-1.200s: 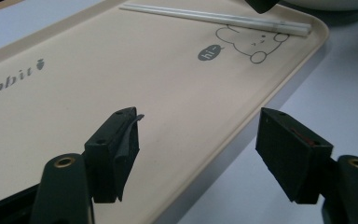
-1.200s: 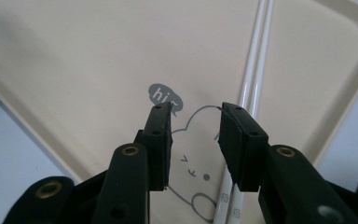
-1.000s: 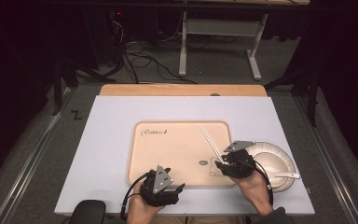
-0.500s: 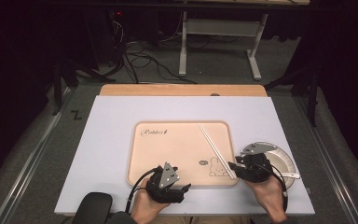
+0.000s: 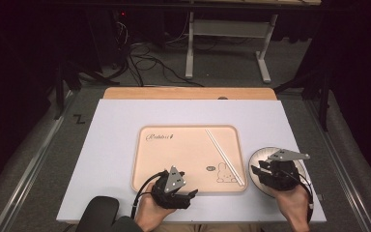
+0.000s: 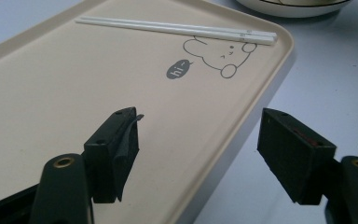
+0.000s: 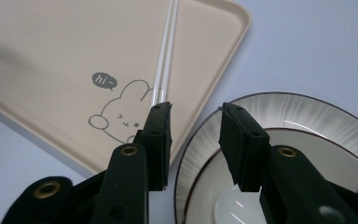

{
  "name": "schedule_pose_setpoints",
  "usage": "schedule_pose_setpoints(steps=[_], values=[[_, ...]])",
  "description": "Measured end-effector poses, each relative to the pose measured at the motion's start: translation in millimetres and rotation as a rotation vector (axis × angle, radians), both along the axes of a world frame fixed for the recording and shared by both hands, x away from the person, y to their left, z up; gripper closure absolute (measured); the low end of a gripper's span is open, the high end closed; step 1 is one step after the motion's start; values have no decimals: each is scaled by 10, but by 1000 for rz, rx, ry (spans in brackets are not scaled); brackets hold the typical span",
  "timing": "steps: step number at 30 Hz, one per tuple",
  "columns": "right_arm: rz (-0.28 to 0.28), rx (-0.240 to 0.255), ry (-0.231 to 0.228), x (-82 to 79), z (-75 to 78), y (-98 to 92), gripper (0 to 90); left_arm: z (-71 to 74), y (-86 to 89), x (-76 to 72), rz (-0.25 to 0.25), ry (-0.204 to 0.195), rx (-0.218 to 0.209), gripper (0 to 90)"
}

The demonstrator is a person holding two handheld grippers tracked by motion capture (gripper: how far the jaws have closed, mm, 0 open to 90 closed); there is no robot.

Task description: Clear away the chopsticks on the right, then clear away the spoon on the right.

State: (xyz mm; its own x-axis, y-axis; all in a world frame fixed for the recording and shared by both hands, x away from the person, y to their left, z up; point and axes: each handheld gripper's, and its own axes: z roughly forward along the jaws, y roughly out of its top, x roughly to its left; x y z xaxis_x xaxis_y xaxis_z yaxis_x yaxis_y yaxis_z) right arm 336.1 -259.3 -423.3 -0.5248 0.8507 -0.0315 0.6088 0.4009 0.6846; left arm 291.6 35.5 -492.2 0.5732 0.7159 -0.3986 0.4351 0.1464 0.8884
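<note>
A beige tray (image 5: 174, 154) with a rabbit print lies in the middle of the table. A pair of white chopsticks (image 5: 224, 154) rests along its right side. Right of the tray sits a white plate (image 5: 258, 162) with a grey streaked rim. My left gripper (image 5: 189, 199) hovers at the tray's near edge. In the left gripper view its jaws (image 6: 200, 154) stand wide open and empty over the tray (image 6: 51, 84). My right gripper (image 5: 257, 175) is above the plate's left rim (image 7: 307, 126). Its jaws (image 7: 196, 135) are open, have just closed a little, and hold nothing.
A pale sheet (image 5: 111, 145) covers the table, and a wooden strip (image 5: 188, 93) shows at the far edge. Cables and a metal frame (image 5: 227, 48) lie on the dark floor beyond. A dark rounded object (image 5: 99, 210) sits at the near left edge.
My right gripper has moved right, from the tray's near right corner to over the plate. The left gripper has hardly shifted.
</note>
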Motion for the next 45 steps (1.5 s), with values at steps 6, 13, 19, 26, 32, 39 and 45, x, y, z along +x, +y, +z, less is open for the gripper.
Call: schedule_pose_setpoints(steps=[6, 13, 19, 26, 32, 39, 45], values=[[-29, -19, 5, -1, 19, -130, 646, -14, -10, -1, 0, -1, 8, 298], [-51, -33, 38, 20, 18, -240, 645, -12, -1, -6, 2, -4, 6, 300], [-68, -54, 65, 17, 31, -352, 639, -42, -52, 15, -10, 8, 22, 303], [-122, -75, 103, -58, 16, -510, 632, -67, -143, 24, -46, 5, 37, 307], [-134, -77, 110, -120, 11, -571, 606, -75, -196, 26, -73, 3, 38, 312], [-128, -82, 133, -82, -15, -581, 579, -68, -202, 7, -79, -14, 41, 325], [-119, -96, 150, -39, -57, -572, 563, -83, -215, -1, -79, -21, 53, 325]])
